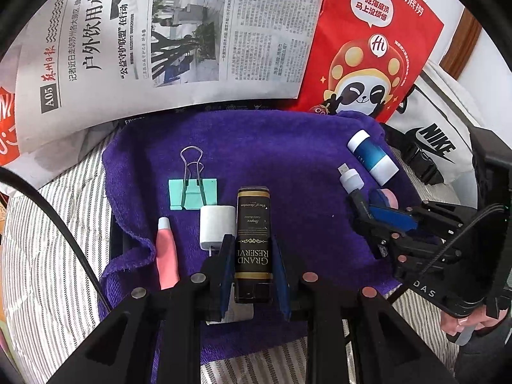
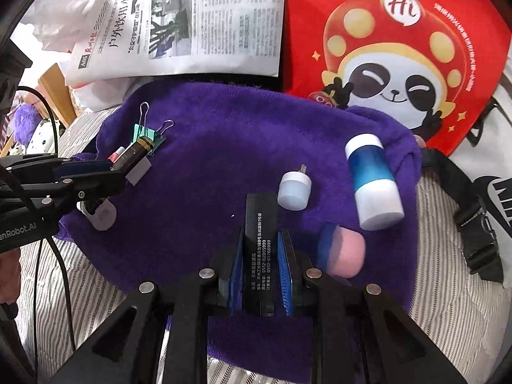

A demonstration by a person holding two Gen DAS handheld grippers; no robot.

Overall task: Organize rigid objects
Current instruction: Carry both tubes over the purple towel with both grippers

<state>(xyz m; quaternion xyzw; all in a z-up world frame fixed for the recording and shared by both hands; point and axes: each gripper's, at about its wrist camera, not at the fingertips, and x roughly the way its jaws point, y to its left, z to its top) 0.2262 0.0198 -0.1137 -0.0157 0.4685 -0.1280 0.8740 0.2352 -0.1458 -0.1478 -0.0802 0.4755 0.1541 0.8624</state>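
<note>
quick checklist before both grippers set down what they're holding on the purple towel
1. Left gripper grip on the black Grand Reserve box: pads on both sides, ok.
2. Right gripper grip on the thin black printed box: clamped, ok.
3. Free towel in front of the right gripper: ok.
4. Space around the left box: white charger touching or nearly touching on its left, not ok.
5. Blue and white bottle stable: lying on its side near the towel edge, cannot tell.
</note>
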